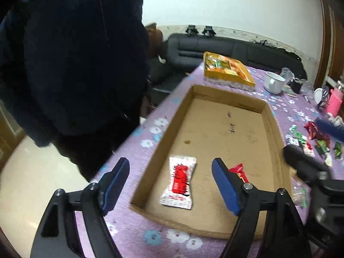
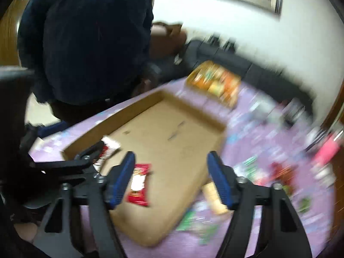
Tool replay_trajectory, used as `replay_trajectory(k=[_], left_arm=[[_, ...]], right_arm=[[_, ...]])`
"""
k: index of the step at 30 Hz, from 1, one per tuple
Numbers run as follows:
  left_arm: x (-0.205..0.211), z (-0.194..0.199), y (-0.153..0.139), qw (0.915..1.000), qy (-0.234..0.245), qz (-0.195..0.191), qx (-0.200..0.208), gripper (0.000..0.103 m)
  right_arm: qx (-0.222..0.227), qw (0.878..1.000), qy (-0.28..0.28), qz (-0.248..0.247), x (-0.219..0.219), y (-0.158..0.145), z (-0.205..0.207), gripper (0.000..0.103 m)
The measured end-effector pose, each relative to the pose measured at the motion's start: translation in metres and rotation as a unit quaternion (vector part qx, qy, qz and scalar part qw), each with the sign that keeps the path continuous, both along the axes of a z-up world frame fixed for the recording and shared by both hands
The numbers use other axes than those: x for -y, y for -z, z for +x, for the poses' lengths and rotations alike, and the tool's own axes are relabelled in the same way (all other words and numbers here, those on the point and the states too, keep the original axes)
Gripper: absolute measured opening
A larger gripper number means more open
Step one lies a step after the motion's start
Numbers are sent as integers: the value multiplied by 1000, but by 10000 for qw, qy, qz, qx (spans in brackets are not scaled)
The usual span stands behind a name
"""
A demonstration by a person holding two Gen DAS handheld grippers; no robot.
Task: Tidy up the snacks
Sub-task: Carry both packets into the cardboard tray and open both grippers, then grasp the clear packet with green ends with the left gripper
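Two snack packets are seen lying in a shallow cardboard tray (image 1: 217,90) on a table spread with a purple flowered cloth (image 1: 137,148), apparently set there as the first of the sorting; the tray floor is otherwise bare, and it is judged that most of the job is left. The left gripper (image 1: 171,182) is held above the tray's near end with its blue fingers (image 1: 116,182) spread wide and nothing pinched; the white packet (image 1: 178,182) is framed between them in the left wrist view but lies loose on the cardboard below, touched by neither finger. The red packet (image 1: 238,172) is half hidden behind the right-hand finger there; it lies just beside the white one. The right gripper (image 2: 171,179) is likewise spread and empty; in its blurred view the red packet (image 2: 138,186) is seen just inside its left-hand finger, flat on the tray, not gripped. A heap of loose sweets (image 1: 316,139) in red and green wrappers is left on the cloth beyond the tray's far side, presumably the stock to be fetched next; a yellow box (image 1: 228,71) and a white mug (image 1: 274,82) are stood past the tray's far end; a person in dark clothing (image 1: 81,60) is seen beside the table.
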State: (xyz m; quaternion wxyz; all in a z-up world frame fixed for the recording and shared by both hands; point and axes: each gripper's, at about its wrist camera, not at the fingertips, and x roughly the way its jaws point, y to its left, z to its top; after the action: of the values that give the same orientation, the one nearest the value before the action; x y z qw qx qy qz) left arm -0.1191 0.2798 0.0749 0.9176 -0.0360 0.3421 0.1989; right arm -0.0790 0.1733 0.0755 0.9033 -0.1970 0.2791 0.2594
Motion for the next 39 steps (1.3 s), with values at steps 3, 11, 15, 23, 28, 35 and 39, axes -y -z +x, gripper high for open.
replay_trajectory(k=[3, 11, 15, 23, 28, 35, 39], left_arm=[[2, -2, -2, 10000, -3, 90, 19, 79], [-9, -5, -2, 9999, -99, -80, -26, 79], [-10, -7, -4, 9999, -135, -55, -41, 79], [31, -1, -17, 9998, 136, -143, 82, 79], [115, 6, -32, 9884, 1495, -41, 271, 79], [140, 3, -33, 9828, 1831, 94, 220, 80], [121, -3, -35, 9885, 1491, 137, 211, 80]], right_arm=[[555, 9978, 48, -371, -8, -11, -15, 74], [478, 9976, 16, -494, -14, -6, -21, 75], [362, 9983, -13, -452, -14, -5, -19, 75], [308, 9988, 350, -178, 42, -12, -8, 76], [73, 9859, 1628, 373, 173, -22, 15, 80], [-543, 9679, 2299, 857, 246, 3, 23, 80], [-865, 9718, 2027, 836, 232, 30, 23, 80]])
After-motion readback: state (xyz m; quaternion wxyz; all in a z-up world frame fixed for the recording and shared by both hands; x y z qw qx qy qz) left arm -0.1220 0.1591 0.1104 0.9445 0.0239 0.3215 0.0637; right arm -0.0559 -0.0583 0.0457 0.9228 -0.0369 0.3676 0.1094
